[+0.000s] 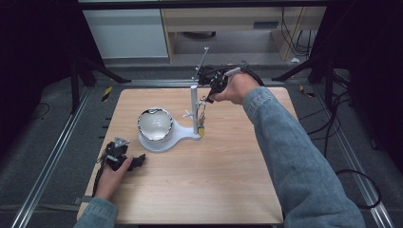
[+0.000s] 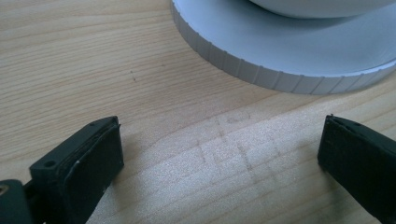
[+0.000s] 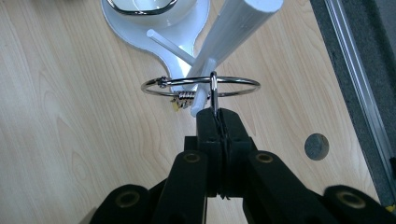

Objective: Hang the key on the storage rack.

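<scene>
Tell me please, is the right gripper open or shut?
Shut: the right gripper has its jaws pressed together on the metal ring at the white post.

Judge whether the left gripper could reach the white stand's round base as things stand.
Probably yes: the left gripper is open, and bare table lies between it and the base.

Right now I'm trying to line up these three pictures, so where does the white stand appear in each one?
High view: the white stand sits at the table's centre, its post rising beside the right claw.
Left gripper view: its ridged round base fills the top right, beyond the open left claw.
Right gripper view: its post and pegs rise at top centre, a metal ring hanging around a peg.
Shared landmark: the wooden table.
</scene>
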